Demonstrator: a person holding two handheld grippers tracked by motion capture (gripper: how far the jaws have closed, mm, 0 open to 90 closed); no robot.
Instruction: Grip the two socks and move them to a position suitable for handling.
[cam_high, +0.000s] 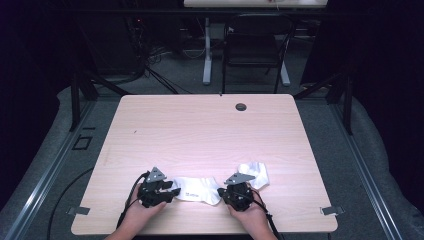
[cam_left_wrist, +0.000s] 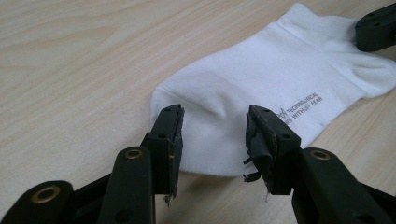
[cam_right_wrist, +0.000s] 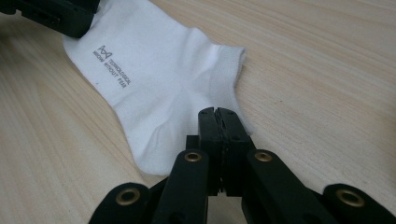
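A white sock (cam_high: 197, 190) lies flat near the table's (cam_high: 210, 130) front edge, long axis left-right, toe toward the left gripper (cam_left_wrist: 215, 135), whose jaws are apart. The right gripper (cam_right_wrist: 218, 122) pinches its cuff end

Bare table (cam_high: 200, 130) lies open beyond the socks (cam_high: 197, 190) near its front edge.

The high view looks down on the whole counter (cam_high: 200, 130) from above, while both gripper views face one sock (cam_left_wrist: 261, 88) closely from opposite ends.
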